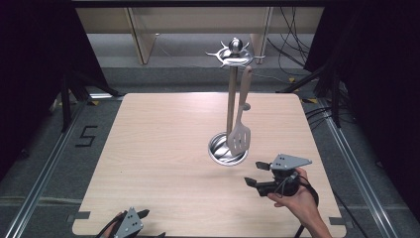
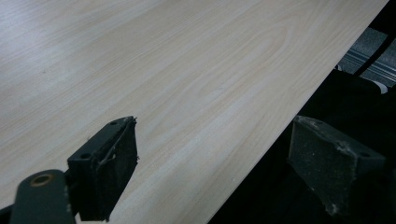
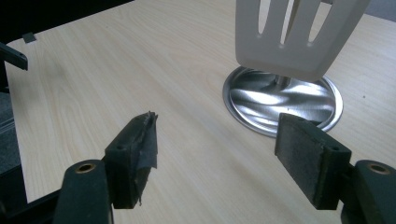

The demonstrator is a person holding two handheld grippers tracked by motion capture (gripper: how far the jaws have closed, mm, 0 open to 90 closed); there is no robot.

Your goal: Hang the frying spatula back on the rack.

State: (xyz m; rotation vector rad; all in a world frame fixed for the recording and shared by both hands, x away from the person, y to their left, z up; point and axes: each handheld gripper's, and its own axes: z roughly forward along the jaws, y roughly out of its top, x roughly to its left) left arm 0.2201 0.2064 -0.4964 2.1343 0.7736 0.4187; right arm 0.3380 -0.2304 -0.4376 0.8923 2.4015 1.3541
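A metal utensil stand (image 1: 231, 99) rises from a round steel base (image 1: 227, 149) on the wooden table (image 1: 158, 148). A pale slotted spatula (image 1: 240, 126) hangs from a hook on the stand's top ring (image 1: 234, 55), its blade just above the base. My right gripper (image 1: 257, 173), held in a hand, hovers open a little to the near right of the base, nothing between its jaws. In the right gripper view the spatula blade (image 3: 299, 32) hangs ahead over the steel base (image 3: 282, 100). My left gripper (image 1: 143, 225) is open at the table's near edge, empty.
Black curtains flank the table on both sides. Metal floor rails (image 1: 44, 168) run along each side, and cables (image 1: 292, 49) lie on the floor beyond the far right corner. The table's near edge (image 2: 261, 140) crosses the left gripper view.
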